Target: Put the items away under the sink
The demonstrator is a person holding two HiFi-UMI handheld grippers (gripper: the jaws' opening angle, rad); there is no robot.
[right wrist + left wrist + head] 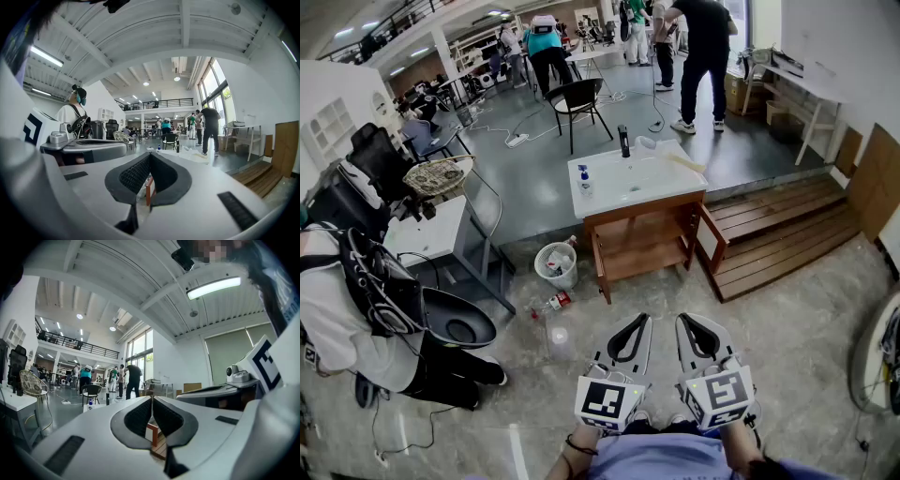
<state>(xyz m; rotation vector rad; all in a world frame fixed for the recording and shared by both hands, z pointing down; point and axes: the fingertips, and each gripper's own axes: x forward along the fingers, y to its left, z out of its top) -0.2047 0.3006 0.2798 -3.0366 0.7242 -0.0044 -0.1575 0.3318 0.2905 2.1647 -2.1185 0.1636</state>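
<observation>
A wooden sink cabinet (642, 246) with a white basin top (652, 178) stands ahead on the floor, both doors swung open and a bare shelf inside. On the basin stand a small blue-capped bottle (584, 180) and a black faucet (624, 141). On the floor to its left lie a red-labelled bottle (551, 303) and a clear container (560, 342). My left gripper (643, 318) and right gripper (684, 318) hover side by side near me, pointing at the cabinet. Both are shut with nothing held. The left gripper (151, 397) and right gripper (150, 154) show tips meeting.
A white mesh waste basket (555, 265) stands beside the cabinet's left door. A person (347, 319) sits at the left by a white table (431, 234). A wooden platform (787, 234) lies to the right. A black chair (579, 98) and standing people are behind the sink.
</observation>
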